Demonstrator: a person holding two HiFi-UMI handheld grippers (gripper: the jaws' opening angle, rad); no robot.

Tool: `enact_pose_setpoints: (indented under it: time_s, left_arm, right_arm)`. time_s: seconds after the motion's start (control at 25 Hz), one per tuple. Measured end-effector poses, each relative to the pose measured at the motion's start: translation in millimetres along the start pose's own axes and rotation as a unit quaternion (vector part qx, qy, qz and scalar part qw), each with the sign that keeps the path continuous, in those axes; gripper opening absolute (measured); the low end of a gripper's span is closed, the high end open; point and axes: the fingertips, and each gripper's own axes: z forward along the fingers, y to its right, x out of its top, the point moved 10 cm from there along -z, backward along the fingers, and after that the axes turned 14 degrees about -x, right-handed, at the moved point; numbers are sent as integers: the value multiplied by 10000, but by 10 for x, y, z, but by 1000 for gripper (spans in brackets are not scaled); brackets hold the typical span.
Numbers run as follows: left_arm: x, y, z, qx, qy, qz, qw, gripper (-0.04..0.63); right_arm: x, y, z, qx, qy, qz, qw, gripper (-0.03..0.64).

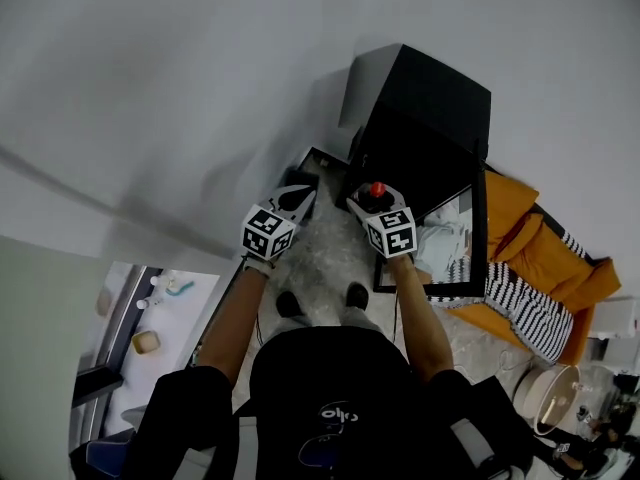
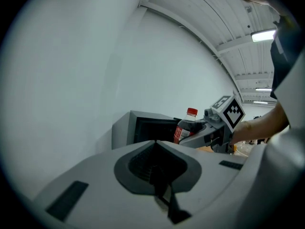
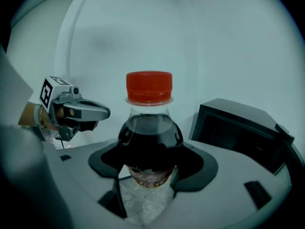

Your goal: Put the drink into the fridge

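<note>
Steep downward look over a person's two forearms, each ending in a hand-held gripper with a marker cube.

Clamped in the right gripper (image 1: 368,200): a drink bottle (image 3: 149,128) with a red cap and dark liquid, upright, gripped round its labelled belly between widely spread jaws. Held in the air just short of the fridge (image 1: 428,118), not yet inside.

Close beside it, apart from the bottle: the left gripper (image 2: 155,147), jaws pressed together on nothing.

Ahead: a small black fridge on the speckled floor (image 1: 330,258) against a pale wall (image 1: 200,88), with its door (image 1: 452,240) apparently swung open to the right and its dark interior facing both grippers.

Step in hand, by judgement: bringing the bottle to the opening. To do it well:
- Keep the bottle upright and the grip firm.
- Aim for the middle of the dark opening, clear of the frame and the door edge.
- Set the base down on a shelf before loosening the jaws.
- Keep the left gripper out of the path, ready for the door.

Shelf layout inside too dark to make out.
</note>
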Motion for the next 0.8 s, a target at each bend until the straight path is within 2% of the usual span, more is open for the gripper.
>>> enact_pose_setpoints:
  time_s: [0.44,0.8]
  left_arm:
    - [68,-61,402,165,-28,-27,9999,6]
    - [-71,-412,577,272,-39,-113,9996,6]
  right_arm:
    - [-55,386,249,175,-134,-124,9997,313]
    - [-164,618,665,49,-81,-27,10000,313]
